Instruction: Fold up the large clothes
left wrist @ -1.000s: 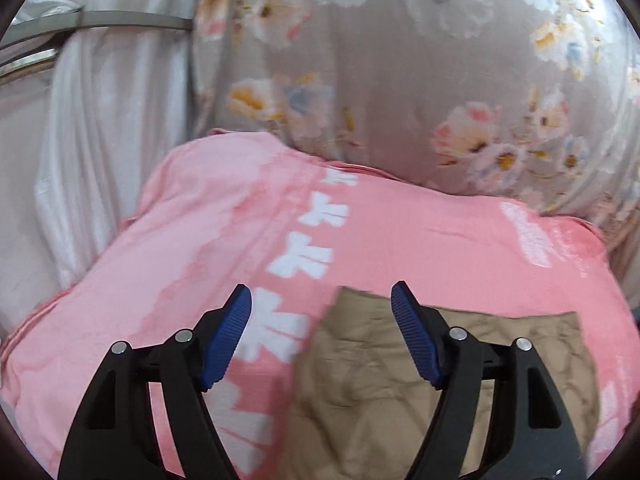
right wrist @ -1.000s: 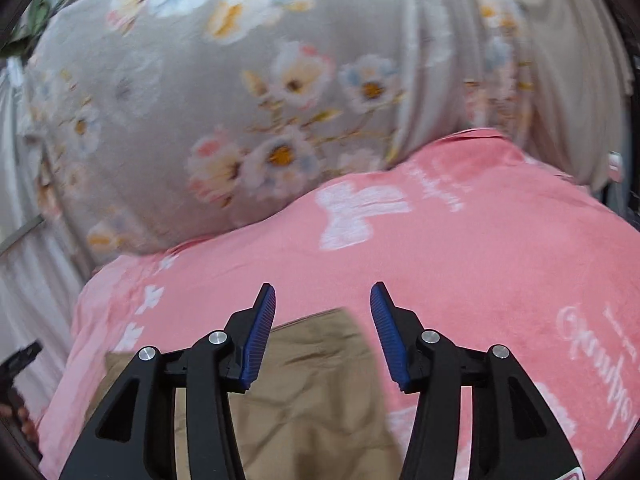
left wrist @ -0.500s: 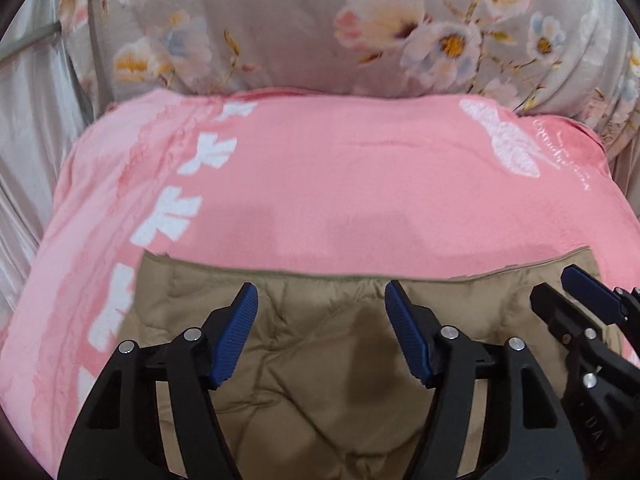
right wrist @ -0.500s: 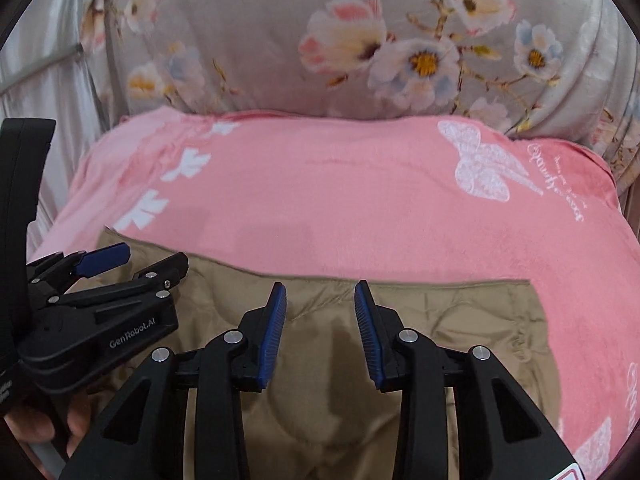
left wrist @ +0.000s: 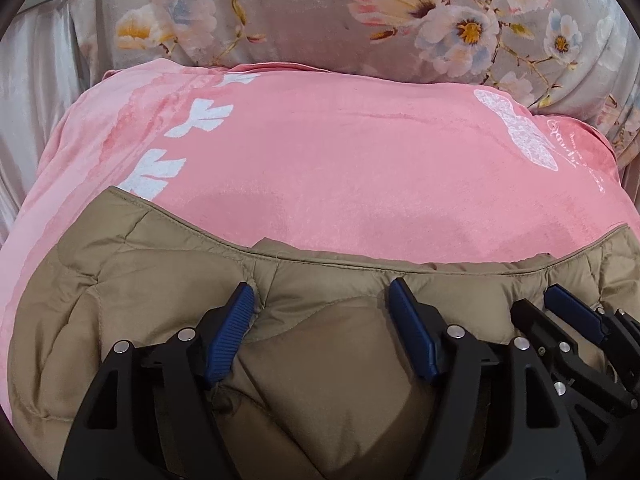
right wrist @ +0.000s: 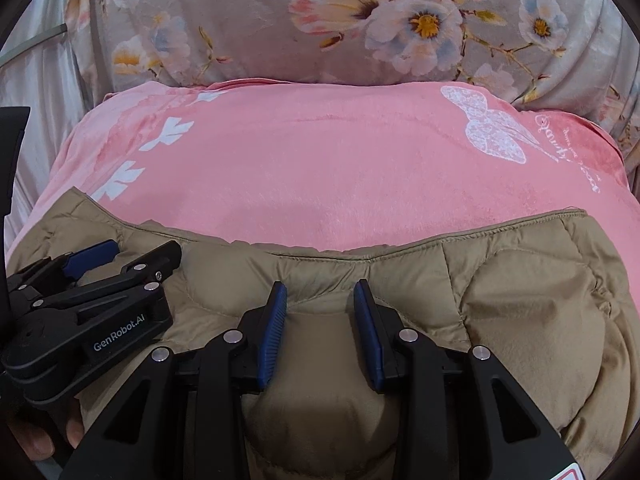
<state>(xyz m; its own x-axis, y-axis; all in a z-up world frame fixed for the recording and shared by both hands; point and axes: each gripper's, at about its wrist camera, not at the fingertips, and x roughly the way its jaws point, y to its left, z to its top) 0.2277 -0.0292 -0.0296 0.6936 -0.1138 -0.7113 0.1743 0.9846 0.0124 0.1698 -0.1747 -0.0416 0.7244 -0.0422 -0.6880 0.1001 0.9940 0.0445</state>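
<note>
item: tan quilted jacket (left wrist: 168,280), spread on the pink blanket (left wrist: 360,168) of a bed, its hem edge now farther up the blanket than a second ago; fold judged laid over. left gripper (left wrist: 322,334): jaws wide, puffed quilting bulging between the pads, grip uncertain. right gripper (right wrist: 320,330): narrower, has just been closing, padding between its pads, seemingly pinched. containers: none in view. beyond: floral cover (left wrist: 320,16).
</note>
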